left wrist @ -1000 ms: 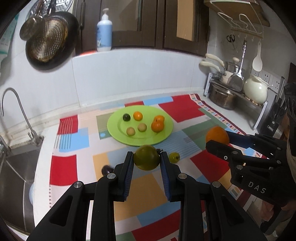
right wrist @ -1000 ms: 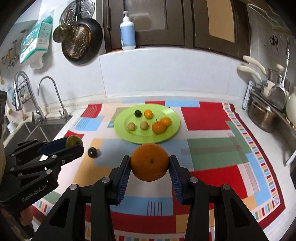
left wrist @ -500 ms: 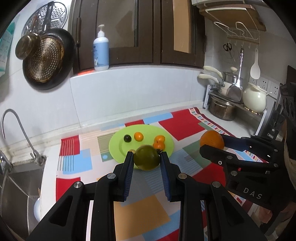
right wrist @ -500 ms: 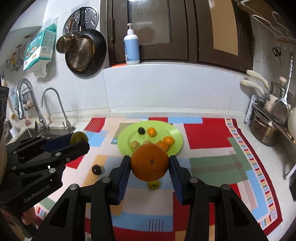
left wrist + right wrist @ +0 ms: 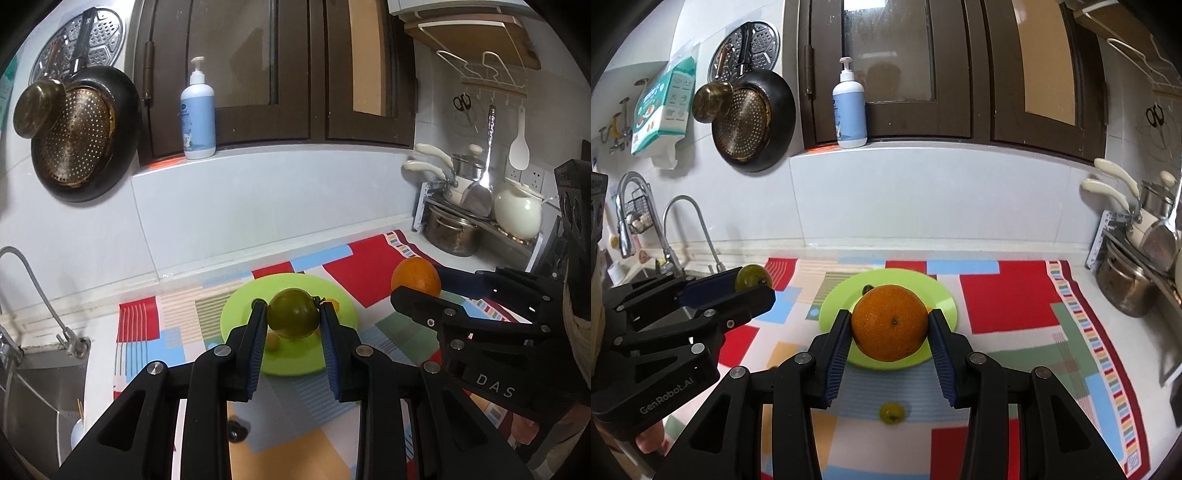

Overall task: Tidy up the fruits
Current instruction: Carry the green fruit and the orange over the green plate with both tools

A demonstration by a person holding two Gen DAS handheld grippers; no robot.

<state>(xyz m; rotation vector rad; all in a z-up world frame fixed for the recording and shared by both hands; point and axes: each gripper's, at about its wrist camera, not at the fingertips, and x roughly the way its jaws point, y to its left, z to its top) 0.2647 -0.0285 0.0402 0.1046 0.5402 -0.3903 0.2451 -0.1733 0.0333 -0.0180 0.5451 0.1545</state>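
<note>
The left claw point(image 5: 291, 319) is clenched on a green fruit point(image 5: 292, 313), held up in front of the green plate point(image 5: 295, 363). Its own camera shows both blue pads pressing the fruit's sides; the right camera sees the same claw point(image 5: 753, 286) from the side, at the left edge, with only part of the fruit point(image 5: 750, 277) showing past the finger. The right claw point(image 5: 890, 328) is grasping an orange point(image 5: 890, 323), pads tight on either side, also raised in front of the plate point(image 5: 945, 299).

From the left camera the held fruit hides most of the plate, and a small yellowish fruit point(image 5: 273, 341) shows just beside the left finger, with a bit of orange fruit point(image 5: 334, 303) by the right finger. A small dark fruit point(image 5: 236, 430) on the patchwork mat point(image 5: 369, 264) is seen only here (low, between the fingers). The right camera alone shows one small yellow-green fruit point(image 5: 892, 412) lying on the mat point(image 5: 1004, 299) below the orange, and a dark fruit point(image 5: 867, 288) on the plate's far side.

Count: two claws, two held fruits, one plate, two loose fruits on the counter. How many fruits the plate carries cannot be told.

On the wall hang one dark pan point(image 5: 753, 120) and one steamer rack point(image 5: 748, 48); one pump bottle point(image 5: 849, 107) stands on the ledge. The boxed packet point(image 5: 663, 105) at left is plain only in the right view.
</note>
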